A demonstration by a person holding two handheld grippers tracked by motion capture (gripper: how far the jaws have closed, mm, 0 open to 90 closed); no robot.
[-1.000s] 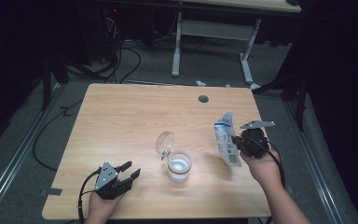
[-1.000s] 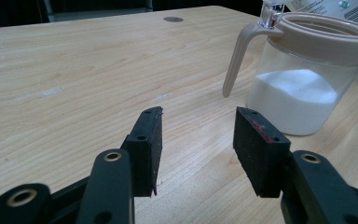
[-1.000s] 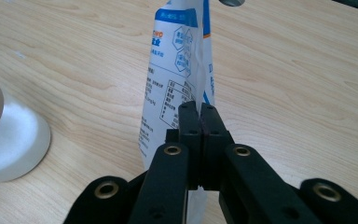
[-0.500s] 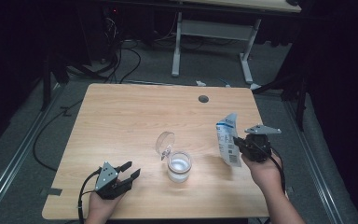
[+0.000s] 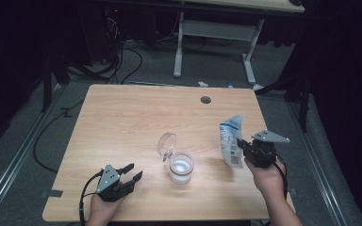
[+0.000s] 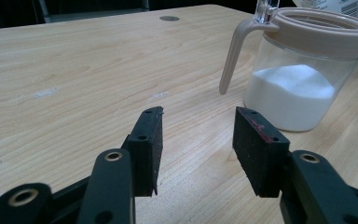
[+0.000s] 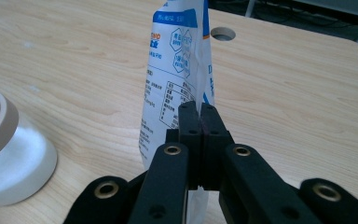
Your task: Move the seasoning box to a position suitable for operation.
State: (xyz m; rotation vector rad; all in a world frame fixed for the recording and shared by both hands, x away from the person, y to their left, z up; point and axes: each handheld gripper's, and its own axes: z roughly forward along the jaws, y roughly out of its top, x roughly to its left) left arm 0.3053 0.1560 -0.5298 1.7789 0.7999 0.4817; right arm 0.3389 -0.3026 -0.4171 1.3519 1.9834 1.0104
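Left gripper (image 5: 131, 172) rests low at the table's (image 5: 122, 122) near-left edge, jaws parted, empty, aimed at the open jar (image 5: 181, 168) mid-table. Right gripper (image 5: 239, 147), raised, pinches the upright pouch (image 5: 230, 141) right of the jar.

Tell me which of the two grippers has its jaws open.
The left gripper, empty on the table; the right gripper is shut on the bag.

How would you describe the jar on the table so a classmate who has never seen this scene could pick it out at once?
Start at the wooden table and look at the middle of its near half, between the two grippers. There stands a small clear jar partly filled with white powder, its clear lid flipped up. Unlike the flat printed bag to its right, it is round and see-through.
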